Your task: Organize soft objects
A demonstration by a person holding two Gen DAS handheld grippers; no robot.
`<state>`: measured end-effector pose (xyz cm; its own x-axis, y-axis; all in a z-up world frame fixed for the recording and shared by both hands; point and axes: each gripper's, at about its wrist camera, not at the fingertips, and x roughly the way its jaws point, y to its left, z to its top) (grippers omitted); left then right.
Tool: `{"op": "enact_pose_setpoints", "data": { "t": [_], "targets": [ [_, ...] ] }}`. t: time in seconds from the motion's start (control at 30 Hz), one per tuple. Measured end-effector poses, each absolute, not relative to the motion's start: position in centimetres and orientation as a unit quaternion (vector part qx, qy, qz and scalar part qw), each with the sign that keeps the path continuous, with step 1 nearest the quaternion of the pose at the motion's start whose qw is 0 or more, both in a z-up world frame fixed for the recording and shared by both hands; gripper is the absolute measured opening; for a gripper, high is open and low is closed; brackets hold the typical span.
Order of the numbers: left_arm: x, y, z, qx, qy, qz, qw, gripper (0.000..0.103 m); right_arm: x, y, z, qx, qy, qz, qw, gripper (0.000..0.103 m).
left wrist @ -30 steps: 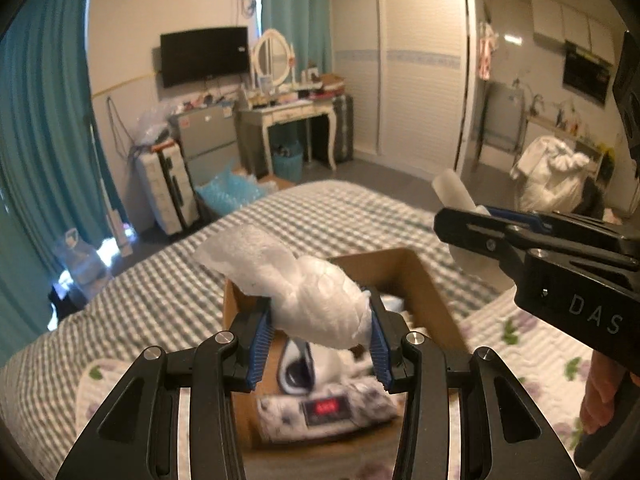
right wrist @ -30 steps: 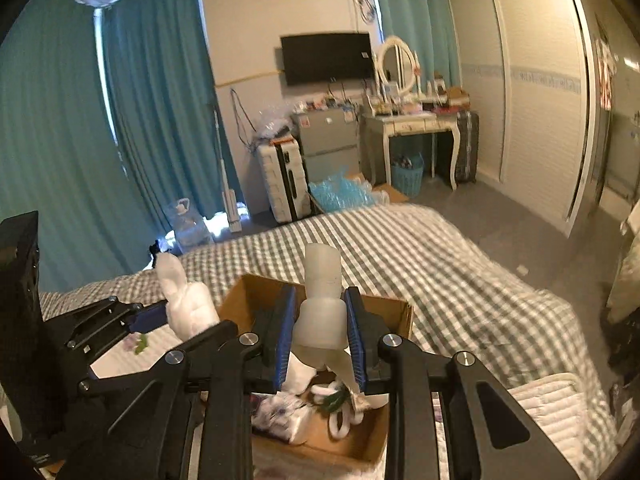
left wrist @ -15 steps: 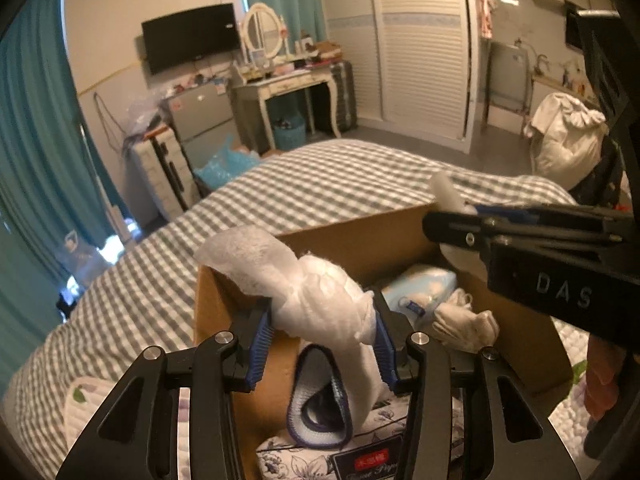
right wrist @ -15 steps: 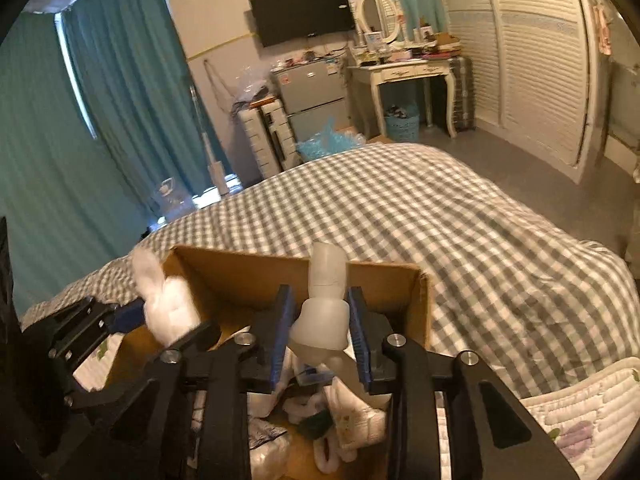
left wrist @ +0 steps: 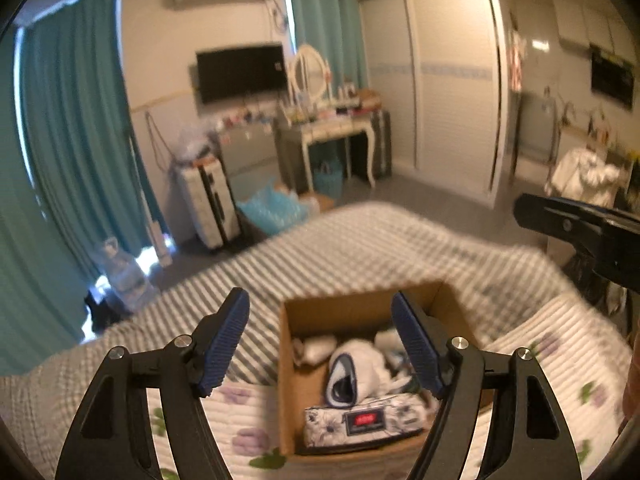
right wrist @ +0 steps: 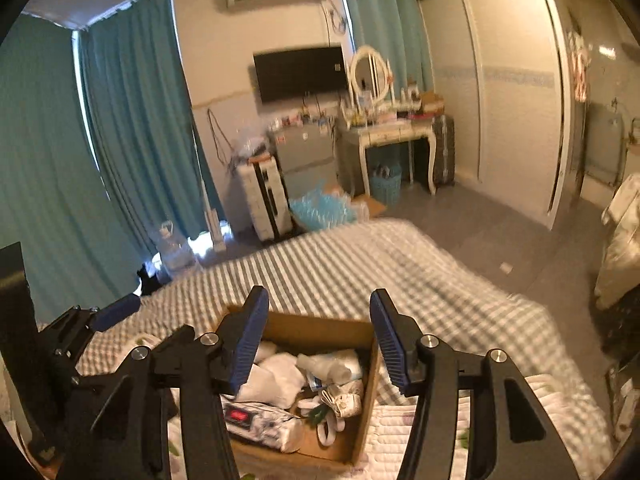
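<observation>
Above the bed (left wrist: 360, 248), the left gripper (left wrist: 320, 340) and right gripper (right wrist: 316, 336) hover with jaws spread wide, holding nothing. Below them, a cardboard box (left wrist: 292, 392) sits on the floral quilt (left wrist: 240, 432), containing white soft items (right wrist: 280, 380) and a floral tissue pack (left wrist: 360, 420).
</observation>
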<state>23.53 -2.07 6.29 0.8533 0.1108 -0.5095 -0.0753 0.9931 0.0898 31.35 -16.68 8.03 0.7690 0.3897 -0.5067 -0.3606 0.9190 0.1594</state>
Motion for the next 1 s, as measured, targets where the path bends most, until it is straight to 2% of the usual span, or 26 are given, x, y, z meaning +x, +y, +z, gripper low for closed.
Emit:
{"op": "enact_pose_setpoints", "data": {
  "t": [0.1,0.23,0.3,0.33,0.37,0.4,0.43,0.57,0.83,1.0],
  "targets": [
    [20.3,-2.4,10.6,0.037,0.226,0.05,0.972,0.075,27.3,-17.7,12.9,0.02,0.238,0.196,0.951,0.054],
    [14.1,-2.8,16.8,0.04,0.152,0.051,0.986,0.075,21.4,-19.2,18.5,0.018,0.188,0.195,0.962,0.061],
    [10.8,-2.8,19.0,0.038,0.108,0.065,0.991,0.077,18.5,-19.8,20.5,0.019,0.165,0.195,0.967,0.071],
    [9.0,-2.9,19.8,0.036,0.085,0.069,0.993,0.081,16.5,-20.2,21.5,0.018,0.149,0.197,0.969,0.075],
    [7.8,-3.1,20.3,0.035,0.071,0.069,0.994,0.088,15.1,-20.3,22.1,0.014,0.14,0.199,0.97,0.084],
    [5.4,-3.4,21.0,0.034,0.041,0.068,0.996,0.089,13.7,-20.4,22.6,0.009,0.129,0.199,0.971,0.089],
    [3.8,-3.7,21.4,0.036,0.02,0.068,0.997,0.089,12.0,-20.5,23.0,0.003,0.116,0.198,0.973,0.091],
    [-0.3,-4.0,21.8,0.048,-0.019,0.073,0.996,0.089,6.4,-20.7,23.1,-0.003,0.076,0.185,0.98,0.103],
    [-3.9,-3.1,17.8,0.05,-0.063,0.086,0.993,0.089,1.3,-20.4,19.8,0.022,0.057,0.193,0.979,0.103],
    [-1.9,-1.3,13.6,0.026,-0.019,0.084,0.996,0.089,1.5,-19.9,14.6,0.033,0.058,0.186,0.98,0.103]
  ]
}}
